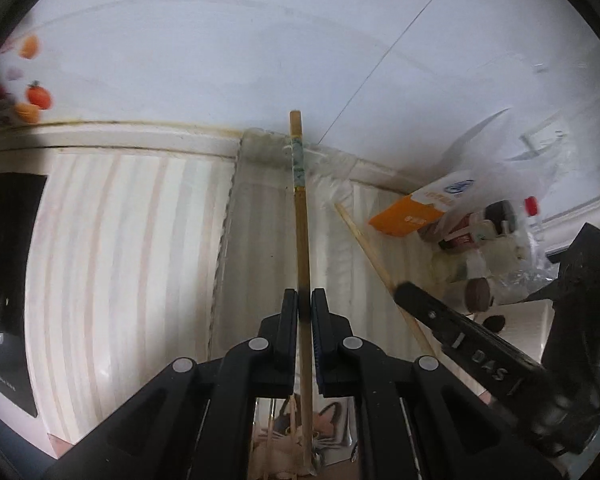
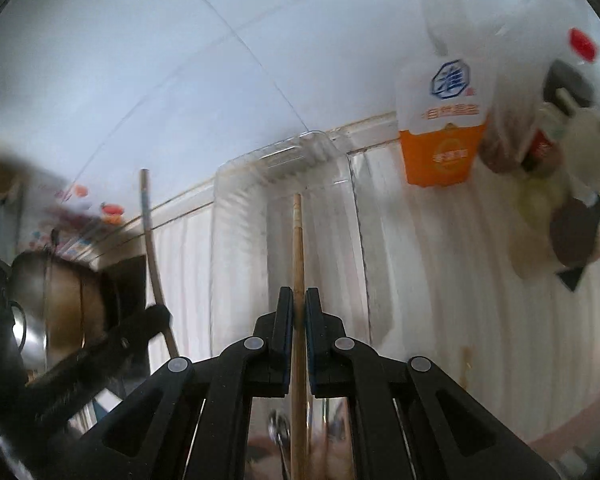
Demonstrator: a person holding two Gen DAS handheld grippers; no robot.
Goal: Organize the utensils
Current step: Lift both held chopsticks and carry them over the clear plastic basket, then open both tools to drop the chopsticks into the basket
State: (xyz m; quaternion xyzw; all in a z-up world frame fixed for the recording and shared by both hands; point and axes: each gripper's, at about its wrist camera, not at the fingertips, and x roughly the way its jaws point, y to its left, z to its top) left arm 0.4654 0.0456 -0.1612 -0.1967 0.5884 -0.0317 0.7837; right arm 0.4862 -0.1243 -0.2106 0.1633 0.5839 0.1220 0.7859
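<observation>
My left gripper (image 1: 304, 300) is shut on a wooden chopstick (image 1: 300, 208) with a green patterned band, held along the fingers above a clear plastic tray (image 1: 244, 208) on the striped cloth. My right gripper (image 2: 299, 300) is shut on a plain wooden chopstick (image 2: 298, 240), also pointing over the clear tray (image 2: 236, 200). The right gripper (image 1: 404, 294) with its chopstick (image 1: 364, 244) shows at the right of the left wrist view. The left gripper (image 2: 156, 316) with its chopstick (image 2: 148, 224) shows at the left of the right wrist view.
An orange and white carton (image 2: 440, 136) and a plastic bag of bottles and jars (image 1: 484, 240) lie to the right by the wall. A metal pot (image 2: 44, 304) stands at the left. A black appliance (image 1: 8, 256) sits at the far left.
</observation>
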